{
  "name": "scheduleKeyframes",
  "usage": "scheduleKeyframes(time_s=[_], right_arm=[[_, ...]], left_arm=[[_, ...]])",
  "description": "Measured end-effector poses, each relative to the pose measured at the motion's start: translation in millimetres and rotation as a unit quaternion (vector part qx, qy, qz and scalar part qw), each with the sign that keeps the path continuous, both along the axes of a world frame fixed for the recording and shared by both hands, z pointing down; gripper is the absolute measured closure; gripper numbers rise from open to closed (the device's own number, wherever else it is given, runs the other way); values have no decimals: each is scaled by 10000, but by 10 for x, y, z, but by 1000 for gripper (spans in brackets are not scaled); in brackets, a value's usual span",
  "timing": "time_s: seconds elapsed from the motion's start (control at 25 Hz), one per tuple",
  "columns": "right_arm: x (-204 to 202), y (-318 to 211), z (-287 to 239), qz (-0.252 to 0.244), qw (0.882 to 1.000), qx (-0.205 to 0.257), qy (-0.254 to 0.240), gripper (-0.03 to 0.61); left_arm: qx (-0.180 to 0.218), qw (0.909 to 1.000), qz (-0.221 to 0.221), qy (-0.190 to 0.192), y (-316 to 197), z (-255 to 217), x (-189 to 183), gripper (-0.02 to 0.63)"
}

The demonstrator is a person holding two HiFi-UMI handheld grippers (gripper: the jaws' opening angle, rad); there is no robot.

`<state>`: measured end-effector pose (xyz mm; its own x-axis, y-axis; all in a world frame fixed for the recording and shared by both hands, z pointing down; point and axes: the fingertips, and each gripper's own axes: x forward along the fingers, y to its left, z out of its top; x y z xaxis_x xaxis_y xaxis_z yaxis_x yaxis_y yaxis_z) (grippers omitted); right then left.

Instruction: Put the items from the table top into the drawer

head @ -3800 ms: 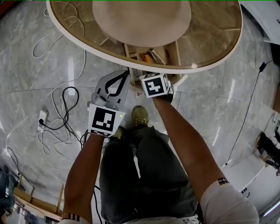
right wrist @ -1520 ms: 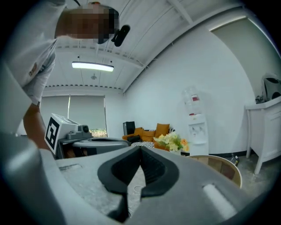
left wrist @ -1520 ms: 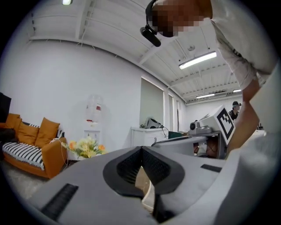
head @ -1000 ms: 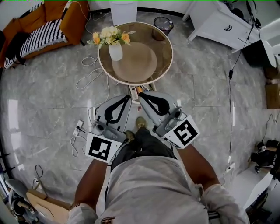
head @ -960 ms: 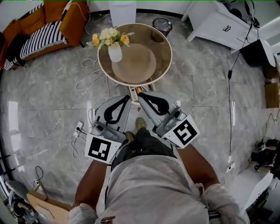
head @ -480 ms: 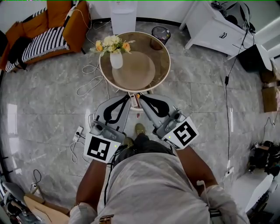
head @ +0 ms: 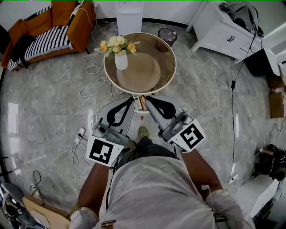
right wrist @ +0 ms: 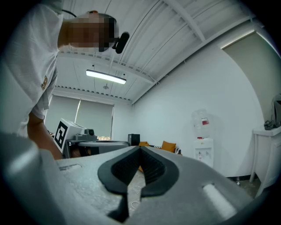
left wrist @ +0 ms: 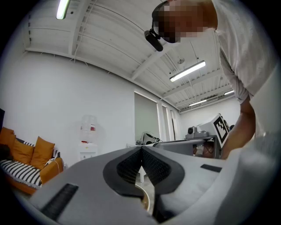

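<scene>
In the head view the round glass table (head: 167,67) carries a white vase of yellow and orange flowers (head: 120,59) and a beige round mat (head: 139,71). Under its near edge a slice of the drawer (head: 142,106) shows, with something orange inside. My left gripper (head: 132,99) and right gripper (head: 146,99) are held level side by side, tips just short of the table's near edge and above the drawer. Both are shut with nothing in them: the left gripper (left wrist: 141,149) and the right gripper (right wrist: 140,149) show ribbed pads pressed together in their own views.
Cables (head: 94,76) trail over the marble floor left of the table, and a power strip (head: 80,133) lies near my left arm. An orange sofa (head: 58,24), a water dispenser (head: 129,13), a bin (head: 166,34) and a white cabinet (head: 223,31) stand beyond the table.
The person has risen from a crouch at the drawer to standing, so the table looks small and far. The right gripper has come away from the drawer; both grippers have lifted slightly.
</scene>
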<state>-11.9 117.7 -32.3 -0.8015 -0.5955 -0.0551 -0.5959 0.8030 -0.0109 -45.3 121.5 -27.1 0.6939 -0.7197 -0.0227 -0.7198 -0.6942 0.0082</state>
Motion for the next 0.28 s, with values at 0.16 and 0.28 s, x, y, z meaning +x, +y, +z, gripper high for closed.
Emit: scheduleKeyframes(time_s=[0.16,0.28], right_arm=[[4,15,7,-31,10000,7,27,578],[8,40,11,-44,10000,5,38,578]], left_arm=[[11,10000,-16,28,2,-1,6,614],[32,10000,-6,21,24,4,15,614]])
